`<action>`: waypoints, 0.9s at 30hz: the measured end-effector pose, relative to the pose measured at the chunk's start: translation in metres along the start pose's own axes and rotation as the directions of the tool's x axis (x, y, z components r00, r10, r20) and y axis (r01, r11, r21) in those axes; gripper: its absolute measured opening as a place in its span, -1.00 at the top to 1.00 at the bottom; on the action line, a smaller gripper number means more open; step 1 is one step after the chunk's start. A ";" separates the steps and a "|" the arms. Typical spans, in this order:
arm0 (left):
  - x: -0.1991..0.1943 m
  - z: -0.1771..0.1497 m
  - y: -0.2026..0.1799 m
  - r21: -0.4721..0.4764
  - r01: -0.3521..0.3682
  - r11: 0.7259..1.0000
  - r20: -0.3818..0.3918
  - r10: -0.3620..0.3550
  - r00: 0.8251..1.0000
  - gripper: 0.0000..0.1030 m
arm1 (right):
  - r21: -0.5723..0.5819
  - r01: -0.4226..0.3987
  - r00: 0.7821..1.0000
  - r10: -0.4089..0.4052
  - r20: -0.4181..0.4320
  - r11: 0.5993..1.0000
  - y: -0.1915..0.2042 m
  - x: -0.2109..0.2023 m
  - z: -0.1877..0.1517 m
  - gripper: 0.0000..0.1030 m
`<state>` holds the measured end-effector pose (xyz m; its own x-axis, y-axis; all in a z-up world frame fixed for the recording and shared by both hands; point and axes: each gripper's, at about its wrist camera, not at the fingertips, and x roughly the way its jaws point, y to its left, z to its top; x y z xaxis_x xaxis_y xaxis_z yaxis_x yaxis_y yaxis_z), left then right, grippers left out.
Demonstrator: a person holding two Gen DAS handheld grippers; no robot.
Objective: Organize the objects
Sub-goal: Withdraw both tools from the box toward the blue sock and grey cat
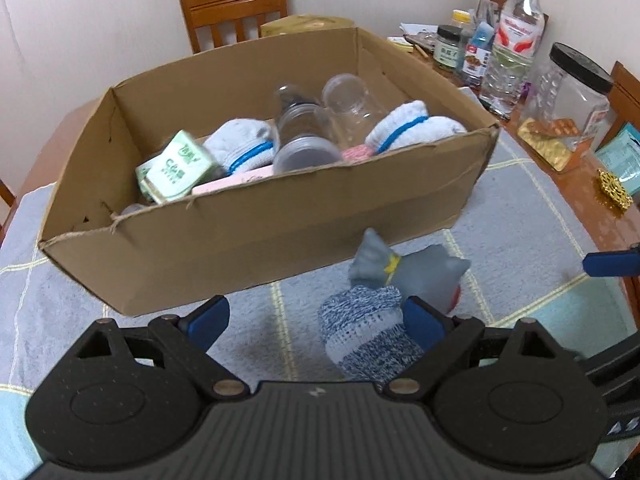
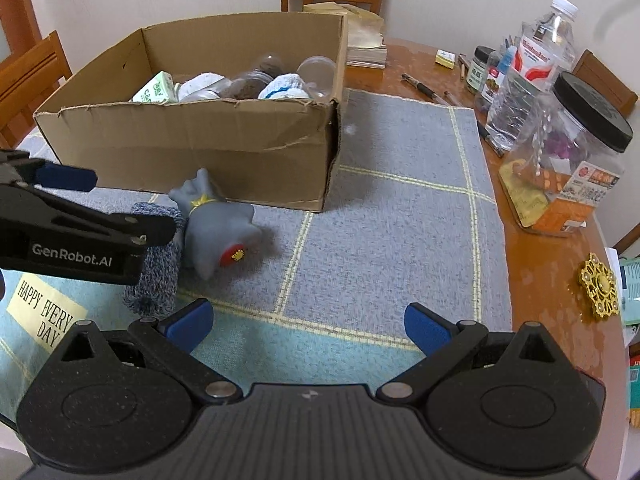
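A cardboard box stands on the mat and holds rolled socks, clear jars and a green pack. In front of it lie a blue-white rolled sock and a grey rubber toy, touching each other. My left gripper is open over the mat; the sock lies against its right finger. The left gripper also shows at the left of the right wrist view. My right gripper is open and empty above the mat, to the right of the toy.
At the right stand a water bottle, a black-lidded plastic jar, small jars and pens. A gold spinner lies on the wooden table. Wooden chairs stand behind.
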<state>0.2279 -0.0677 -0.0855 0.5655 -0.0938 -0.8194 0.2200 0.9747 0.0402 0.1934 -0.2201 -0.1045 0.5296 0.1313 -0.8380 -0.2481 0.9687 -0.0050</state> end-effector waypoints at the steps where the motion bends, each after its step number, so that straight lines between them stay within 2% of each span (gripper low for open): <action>1: -0.001 -0.001 0.003 -0.007 0.004 1.000 -0.002 -0.004 1.000 -0.82 | 0.004 -0.001 1.000 0.001 0.001 1.000 -0.001 0.000 0.000 -1.00; 9: -0.015 -0.006 0.018 0.019 -0.054 0.998 -0.004 0.054 0.999 -0.83 | 0.028 -0.018 1.000 0.018 0.010 0.999 -0.010 0.000 0.003 -1.00; 16: -0.018 -0.019 0.027 0.048 -0.116 0.992 -0.041 0.118 0.992 -0.83 | 0.009 -0.043 0.999 0.043 0.009 0.999 -0.008 0.004 0.006 -1.00; 21: -0.020 -0.029 0.025 0.069 -0.081 0.994 -0.058 0.085 0.995 -0.83 | 0.002 -0.062 0.998 0.062 0.005 0.998 -0.006 0.007 0.006 -1.00; 27: -0.025 -0.034 0.023 0.188 0.031 0.982 -0.055 -0.021 0.998 -0.83 | 0.000 -0.053 0.999 0.053 -0.003 0.999 -0.002 0.007 0.002 -1.00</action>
<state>0.1912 -0.0361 -0.0834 0.5161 -0.1028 -0.8504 0.3829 0.9157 0.1217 0.1989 -0.2205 -0.1097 0.5129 0.1816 -0.8390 -0.2756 0.9605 0.0394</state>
